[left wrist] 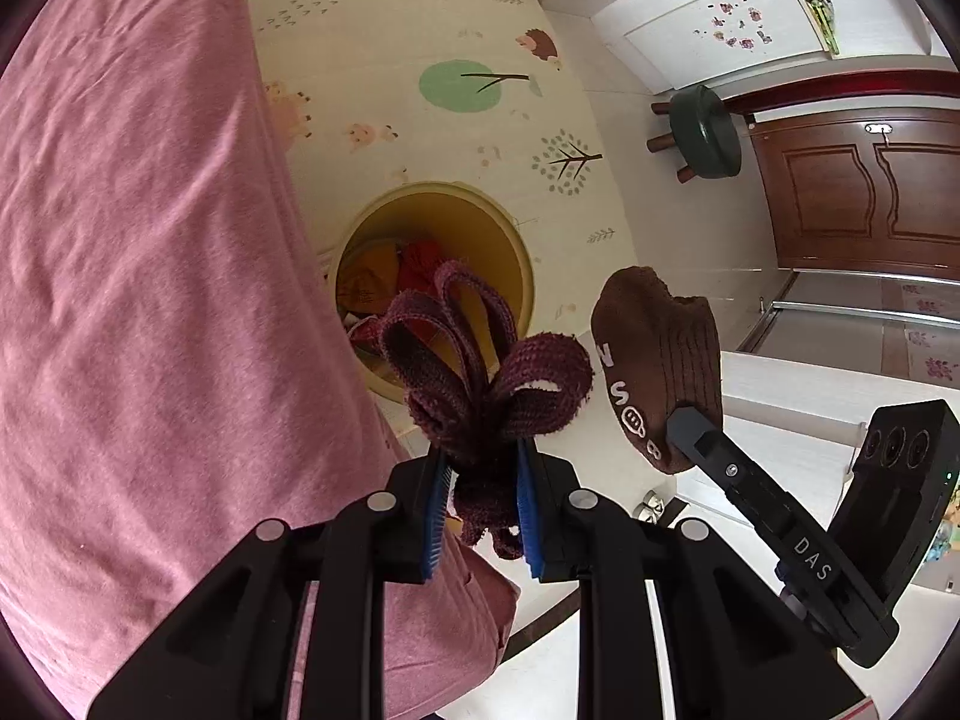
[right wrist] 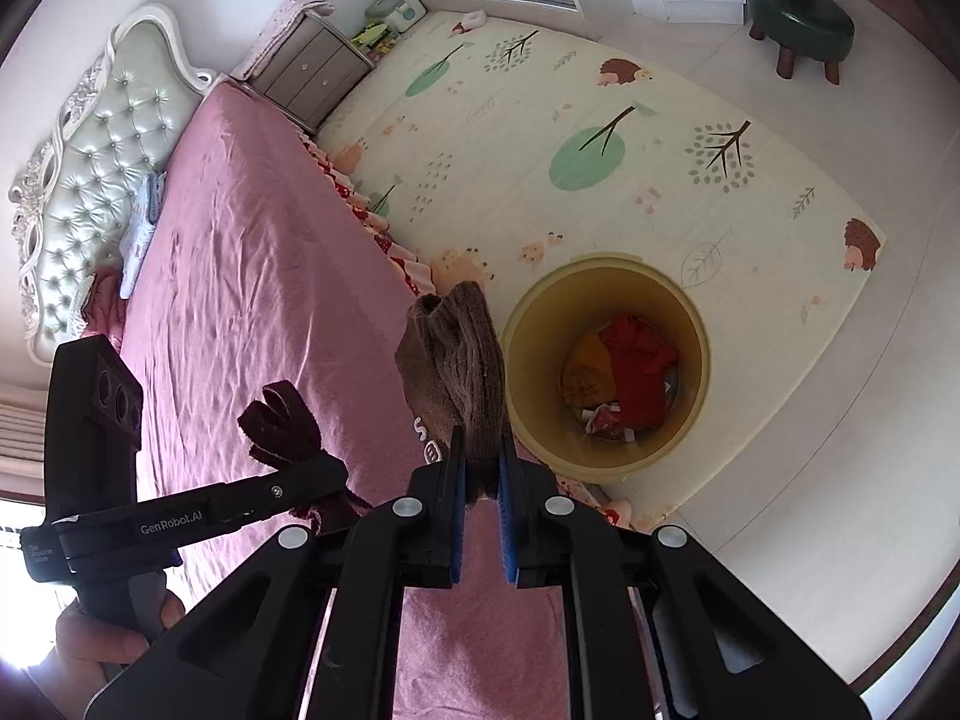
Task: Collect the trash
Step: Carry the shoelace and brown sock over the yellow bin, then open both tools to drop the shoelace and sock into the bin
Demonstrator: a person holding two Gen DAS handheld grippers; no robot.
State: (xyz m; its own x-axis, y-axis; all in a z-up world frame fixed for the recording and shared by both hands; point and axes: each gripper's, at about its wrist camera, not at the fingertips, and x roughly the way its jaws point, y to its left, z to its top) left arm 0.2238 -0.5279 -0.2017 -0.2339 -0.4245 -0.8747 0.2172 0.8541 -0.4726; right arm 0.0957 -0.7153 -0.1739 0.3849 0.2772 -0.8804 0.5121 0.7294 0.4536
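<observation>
My left gripper [left wrist: 480,468] is shut on a dark purple looped knit strap [left wrist: 480,372], held in the air over the bed's edge; it also shows in the right wrist view [right wrist: 282,420]. My right gripper [right wrist: 481,462] is shut on a brown sock [right wrist: 456,354] with white letters, also seen in the left wrist view [left wrist: 654,354]. A yellow bin [right wrist: 696,324] stands on the floor mat beside the bed, also in the left wrist view [left wrist: 522,276]. It holds red and orange cloth and scraps. Both grippers hover near the bin.
A pink bed [right wrist: 252,276] with a padded headboard [right wrist: 90,180] fills the left. A patterned play mat [right wrist: 600,138] covers the floor. A green stool [right wrist: 801,18] stands at the far right, a nightstand [right wrist: 312,72] by the headboard, and a brown door [left wrist: 864,192] beyond.
</observation>
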